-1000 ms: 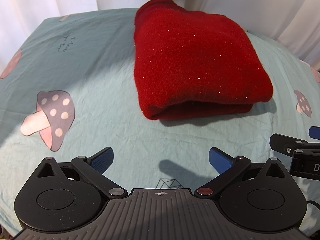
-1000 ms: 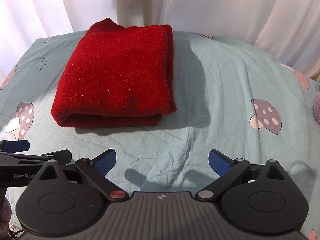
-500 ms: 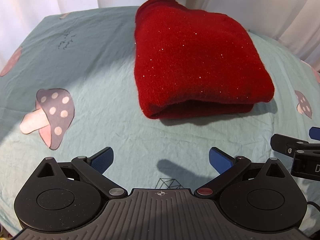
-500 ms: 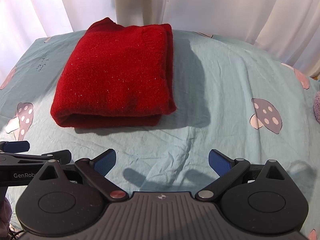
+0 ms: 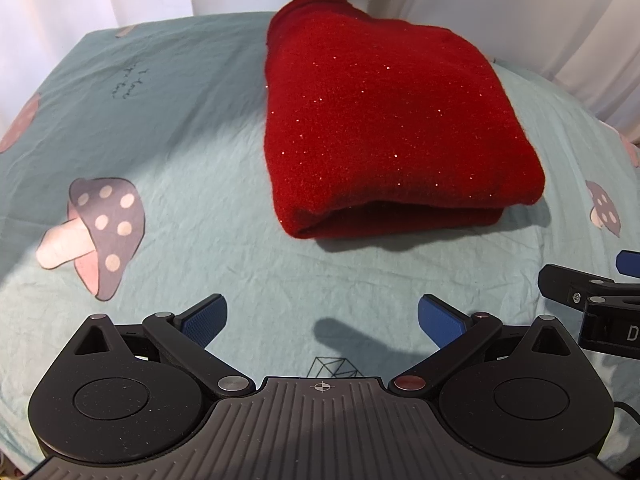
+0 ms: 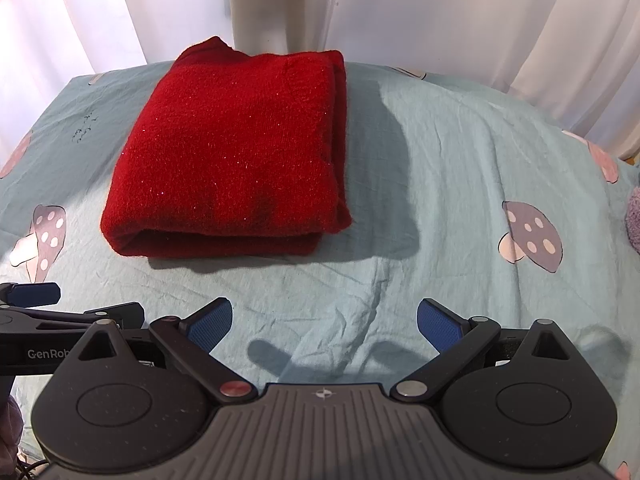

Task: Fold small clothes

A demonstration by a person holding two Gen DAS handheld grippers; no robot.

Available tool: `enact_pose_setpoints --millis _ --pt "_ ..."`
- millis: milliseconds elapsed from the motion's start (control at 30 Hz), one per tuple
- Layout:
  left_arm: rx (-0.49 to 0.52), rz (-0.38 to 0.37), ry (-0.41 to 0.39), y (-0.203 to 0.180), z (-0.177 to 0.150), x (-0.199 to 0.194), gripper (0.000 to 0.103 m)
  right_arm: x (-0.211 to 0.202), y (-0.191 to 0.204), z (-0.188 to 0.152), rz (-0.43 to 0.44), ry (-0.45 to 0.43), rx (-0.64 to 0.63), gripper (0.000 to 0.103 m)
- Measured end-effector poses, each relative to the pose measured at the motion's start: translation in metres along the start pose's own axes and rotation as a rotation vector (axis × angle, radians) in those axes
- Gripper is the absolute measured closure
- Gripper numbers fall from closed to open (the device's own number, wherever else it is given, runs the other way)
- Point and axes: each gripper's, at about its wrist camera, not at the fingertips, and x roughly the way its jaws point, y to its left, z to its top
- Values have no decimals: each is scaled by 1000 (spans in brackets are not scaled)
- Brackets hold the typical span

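Observation:
A red knitted garment (image 5: 384,120) lies folded into a thick rectangle on the teal sheet (image 5: 192,128), its rounded fold edge facing me. The same red garment (image 6: 236,156) sits left of centre in the right wrist view. My left gripper (image 5: 322,318) hovers open a short way in front of the fold, with nothing between its blue pads. My right gripper (image 6: 324,320) is open too, apart from the cloth and to its right. Each gripper shows at the edge of the other's view.
The teal sheet (image 6: 460,168) carries mushroom prints (image 5: 100,232) and some small handwriting (image 5: 128,82). White curtains (image 6: 440,12) hang close behind the surface. A grey fuzzy item (image 6: 632,216) peeks in at the far right edge.
Both grippers have drawn back slightly from the folded garment; in the right wrist view it sits a little farther away. Jaws stay open and the garment has not moved.

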Motion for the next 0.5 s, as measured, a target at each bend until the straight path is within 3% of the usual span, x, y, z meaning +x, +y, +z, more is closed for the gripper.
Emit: enact_pose_setpoints --millis 500 --pt "-14 -6 10 4 2 5 0 0 1 1 -6 -1 -9 4"
